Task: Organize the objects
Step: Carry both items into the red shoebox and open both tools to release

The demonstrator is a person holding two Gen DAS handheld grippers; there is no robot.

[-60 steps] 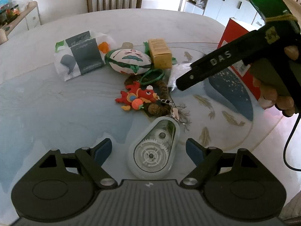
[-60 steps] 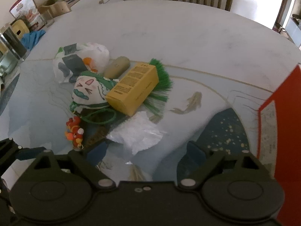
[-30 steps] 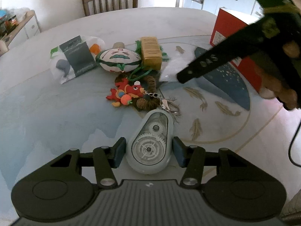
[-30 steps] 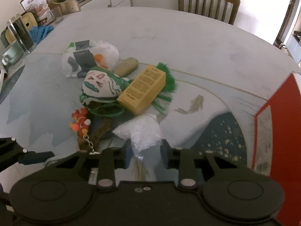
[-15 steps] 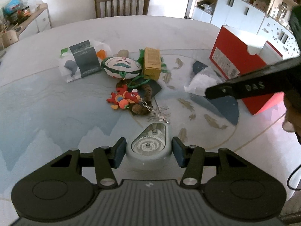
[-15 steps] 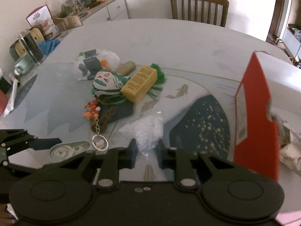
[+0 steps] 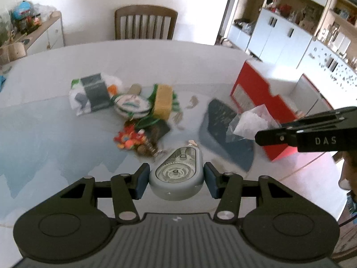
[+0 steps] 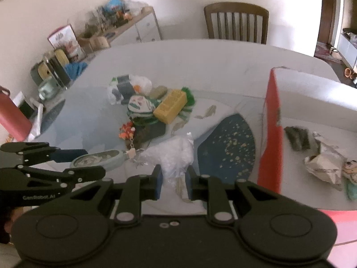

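"DAS" in pale letters on side of my right gripper (image 7: 263, 137), seen from left wrist. "GenRobot.AI", faint, on body of my left gripper (image 8: 86, 162), seen from right wrist. Label on red box (image 7: 256, 96) too blurred to read.

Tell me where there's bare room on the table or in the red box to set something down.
Bare table runs from the clutter pile back to the chair, and along the left blue stretch. The red box has white floor free along its far wall; its near right corner holds crumpled paper.
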